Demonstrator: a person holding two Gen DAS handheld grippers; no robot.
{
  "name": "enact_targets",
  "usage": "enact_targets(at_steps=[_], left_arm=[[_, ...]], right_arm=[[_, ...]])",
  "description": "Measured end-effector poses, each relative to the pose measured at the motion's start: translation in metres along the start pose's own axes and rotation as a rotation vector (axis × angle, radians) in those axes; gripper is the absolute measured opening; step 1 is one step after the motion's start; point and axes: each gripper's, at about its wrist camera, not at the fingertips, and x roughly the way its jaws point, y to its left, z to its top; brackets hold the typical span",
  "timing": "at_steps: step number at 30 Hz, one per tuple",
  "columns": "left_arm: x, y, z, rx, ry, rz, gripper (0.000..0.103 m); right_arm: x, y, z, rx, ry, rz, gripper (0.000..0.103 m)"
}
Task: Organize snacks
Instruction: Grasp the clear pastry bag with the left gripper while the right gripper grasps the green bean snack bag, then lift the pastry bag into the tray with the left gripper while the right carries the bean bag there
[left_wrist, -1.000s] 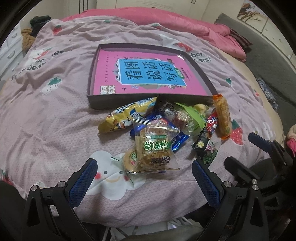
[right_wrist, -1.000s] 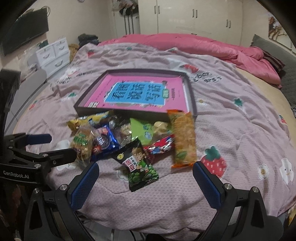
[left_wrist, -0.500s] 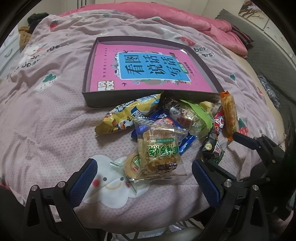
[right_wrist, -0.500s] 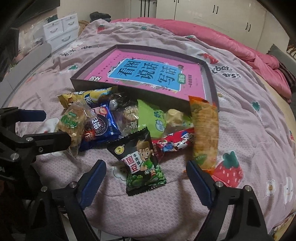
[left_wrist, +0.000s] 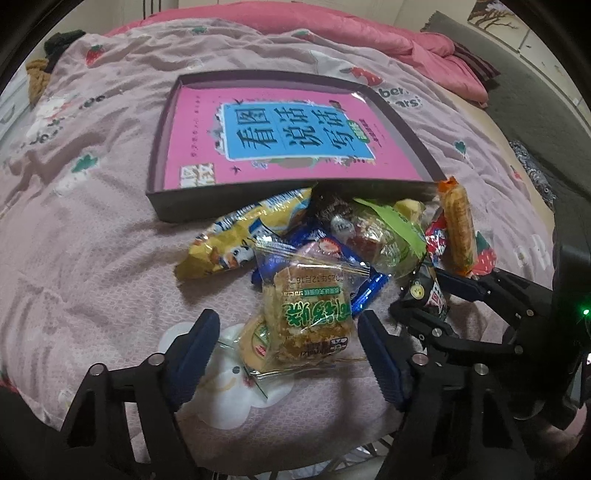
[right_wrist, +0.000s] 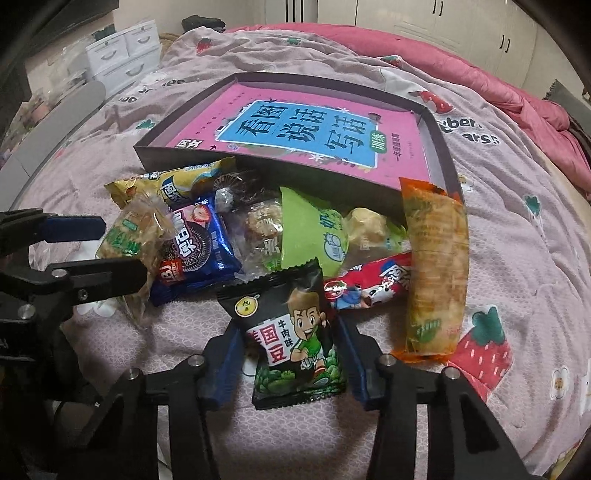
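Note:
A pile of snack packets lies on the pink bedspread in front of a dark shallow box (left_wrist: 184, 210) that holds a pink book (left_wrist: 295, 140). My left gripper (left_wrist: 286, 332) straddles a clear cake packet with a green label (left_wrist: 310, 314). Its jaws are closing, and a small gap still shows beside the left pad. My right gripper (right_wrist: 288, 339) is closing on a black bean packet (right_wrist: 295, 332), with the pads against both of its sides. The right gripper (left_wrist: 417, 291) also shows in the left wrist view, pinching that packet.
Other snacks in the pile are a yellow packet (left_wrist: 240, 236), a blue cookie packet (right_wrist: 195, 251), a green packet (right_wrist: 310, 229), a red packet (right_wrist: 373, 284) and a long orange packet (right_wrist: 436, 258). A pink duvet (right_wrist: 480, 74) is bunched at the back, and white drawers (right_wrist: 122, 55) stand at the far left.
Both grippers have come down closer to the pile and their jaws have narrowed. The right one now touches the black packet, and the left one has drawn in around the clear cake packet.

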Motion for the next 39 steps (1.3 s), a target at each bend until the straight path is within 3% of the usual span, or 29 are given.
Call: enact_targets(at_steps=[7, 9, 12, 21, 39], left_arm=[[0.005, -0.001, 0.0, 0.002, 0.009, -0.017, 0.061], [0.005, 0.0, 0.0, -0.001, 0.01, -0.014, 0.052], [0.003, 0.005, 0.001, -0.019, 0.007, -0.031, 0.048], [-0.008, 0.012, 0.002, -0.035, -0.017, -0.064, 0.046], [-0.043, 0.017, 0.012, -0.026, -0.15, -0.076, 0.045]], right_arm=[[-0.004, -0.008, 0.001, 0.042, -0.018, 0.032, 0.04], [-0.007, -0.011, 0.001, 0.056, -0.028, 0.045, 0.04], [-0.012, -0.016, 0.0, 0.086, -0.042, 0.068, 0.039], [-0.025, -0.036, -0.006, 0.203, -0.062, 0.148, 0.039], [-0.064, -0.046, 0.007, 0.238, -0.275, 0.188, 0.039]])
